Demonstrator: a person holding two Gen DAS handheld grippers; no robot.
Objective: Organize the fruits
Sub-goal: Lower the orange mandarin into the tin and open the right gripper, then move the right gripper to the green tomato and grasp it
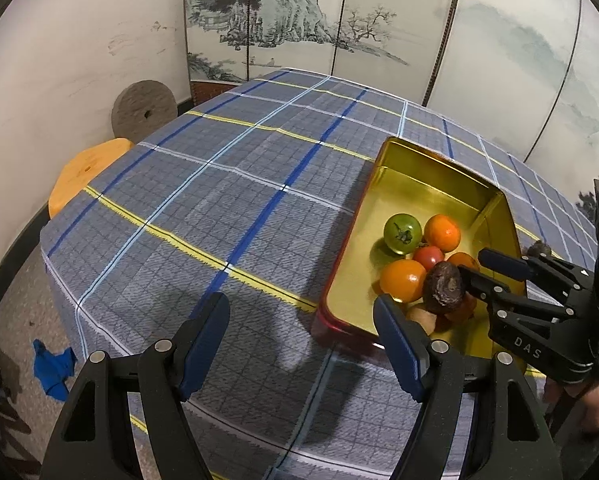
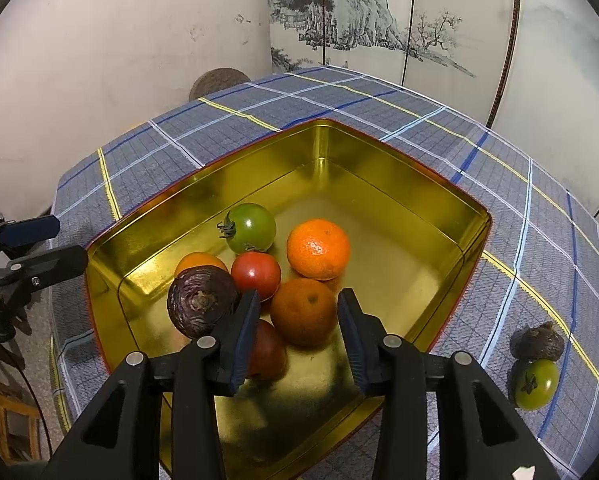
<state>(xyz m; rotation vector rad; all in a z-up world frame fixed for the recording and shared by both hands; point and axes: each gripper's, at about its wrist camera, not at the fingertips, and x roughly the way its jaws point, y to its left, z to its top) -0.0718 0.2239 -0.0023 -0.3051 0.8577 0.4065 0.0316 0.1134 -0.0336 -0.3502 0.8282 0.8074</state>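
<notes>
The right gripper (image 2: 297, 312) hangs over the gold tin (image 2: 399, 184), its jaws a little apart and holding nothing — the dark purple fruit (image 2: 203, 302) lies just outside its left finger, touching it, stem end facing the camera. An orange (image 2: 303, 312) sits between the fingertips, below them. The left gripper (image 1: 301, 320) stands wide open and empty, beside the tin; its right finger hides part of a pale fruit.
</notes>
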